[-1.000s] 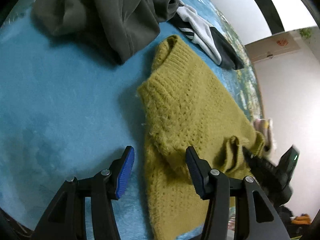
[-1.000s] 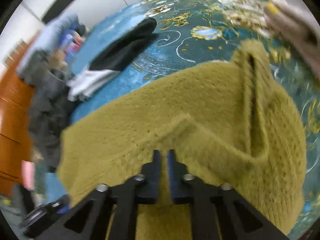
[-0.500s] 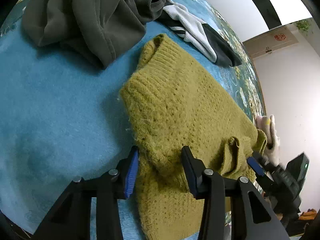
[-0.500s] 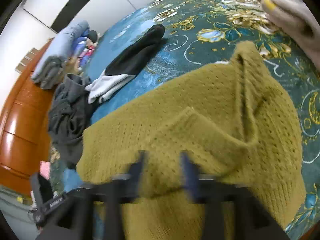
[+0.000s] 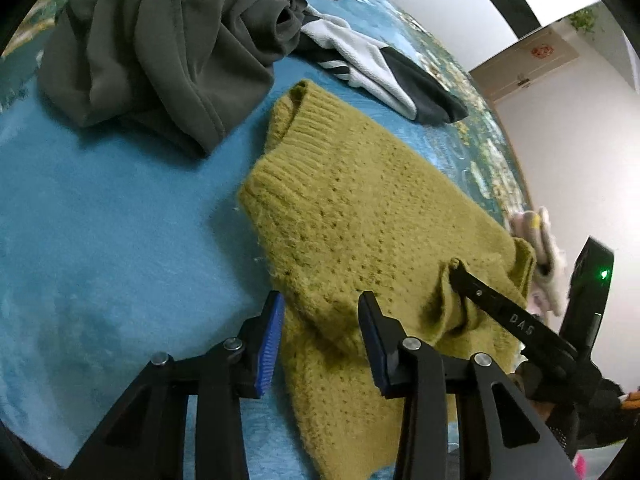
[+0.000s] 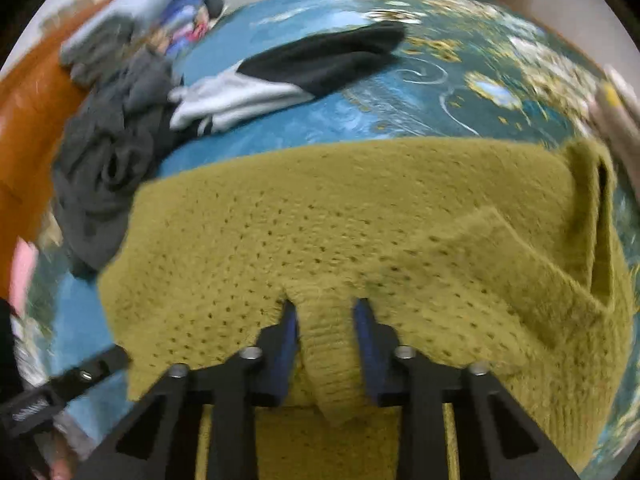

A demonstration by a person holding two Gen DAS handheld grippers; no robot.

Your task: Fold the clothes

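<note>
Olive-green knit sweater lies spread on the blue patterned cloth covering the desk, filling the centre and lower right of the left wrist view. Ribbed band at its upper left end.

Left gripper: released, jaws apart, straddling the sweater's near edge at lower centre. Blue pad on the left finger sits just at the knit's edge over the cloth; the other finger is over the knit. No fabric pinched.

Right gripper: jaws set apart with a ribbed strip of the sweater hanging between them at lower centre of the right wrist view. Cannot tell whether the pads actually press it; frame is motion-blurred. In the left wrist view the same gripper enters from the lower right, its tip tucked in a raised fold.

Dark grey garment heaped at upper left of the left wrist view, just beside the sweater's ribbed end. White-and-black garment at upper centre, near but apart from the sweater.

Pale cloth item at right edge, blurred.
</note>
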